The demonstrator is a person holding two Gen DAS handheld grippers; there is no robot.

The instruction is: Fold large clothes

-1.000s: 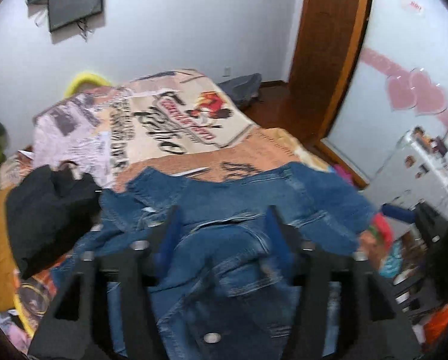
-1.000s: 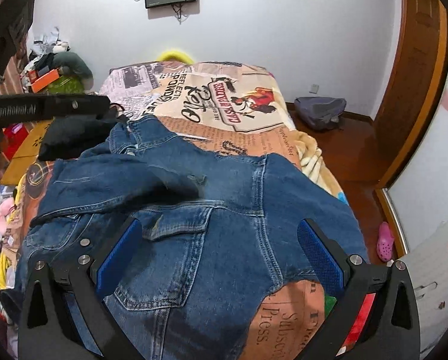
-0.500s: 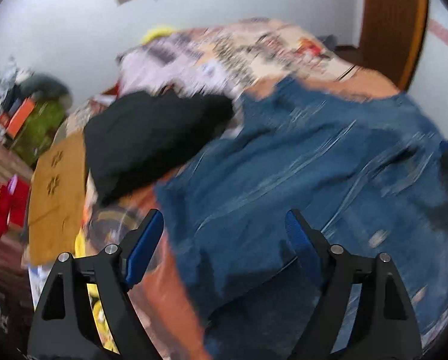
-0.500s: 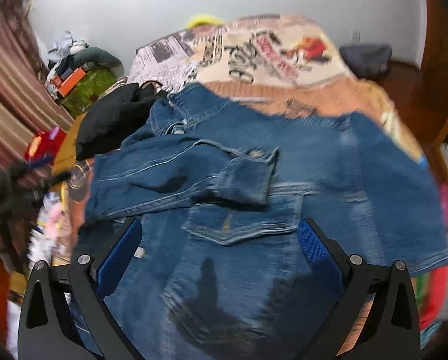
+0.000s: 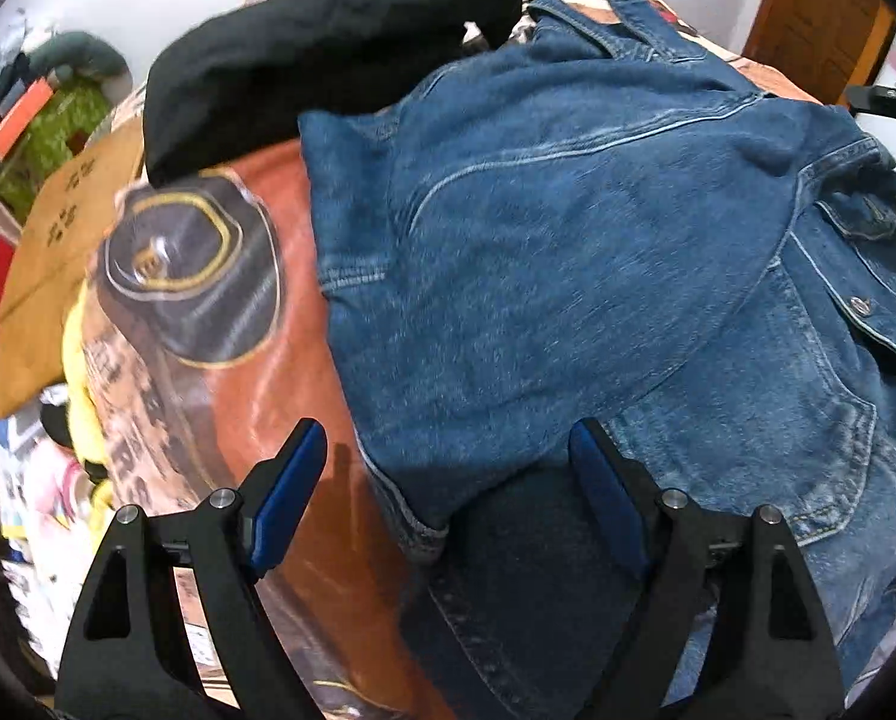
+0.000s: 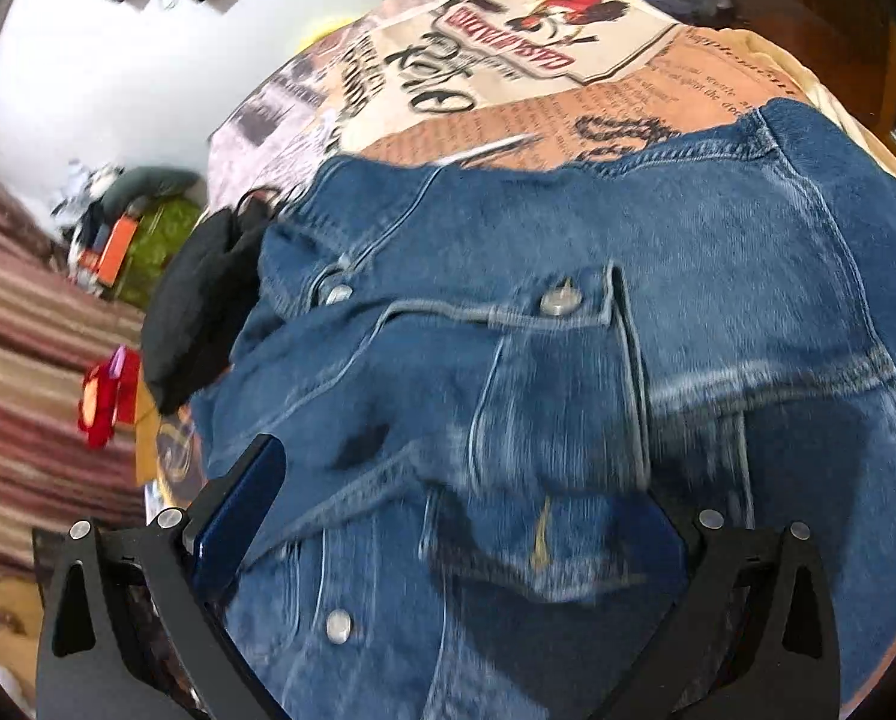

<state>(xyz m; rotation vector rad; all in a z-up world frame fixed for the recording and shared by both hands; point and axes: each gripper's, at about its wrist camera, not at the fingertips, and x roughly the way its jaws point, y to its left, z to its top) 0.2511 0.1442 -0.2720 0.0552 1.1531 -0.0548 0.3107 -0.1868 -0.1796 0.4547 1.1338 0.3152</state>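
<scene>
A blue denim jacket [image 5: 568, 228] lies spread on the bed, one sleeve folded across its front. My left gripper [image 5: 448, 492] is open, low over the jacket's left edge, with the sleeve cuff [image 5: 423, 534] between its fingers. The jacket fills the right wrist view [image 6: 568, 390], with its chest pocket and metal buttons showing. My right gripper [image 6: 454, 510] is open, close above the pocket area, and its right finger is partly hidden by denim.
A printed bedspread [image 6: 508, 60] covers the bed. A black garment [image 5: 303, 48] lies beside the jacket's collar, also in the right wrist view [image 6: 201, 312]. Cluttered boxes and clothes [image 5: 33, 114] stand left of the bed. A wooden door [image 5: 820, 18] is at the far right.
Both grippers have dropped closer to the jacket. The left one swung to the jacket's left edge, now straddling the sleeve cuff. The right moved in over the chest pocket.
</scene>
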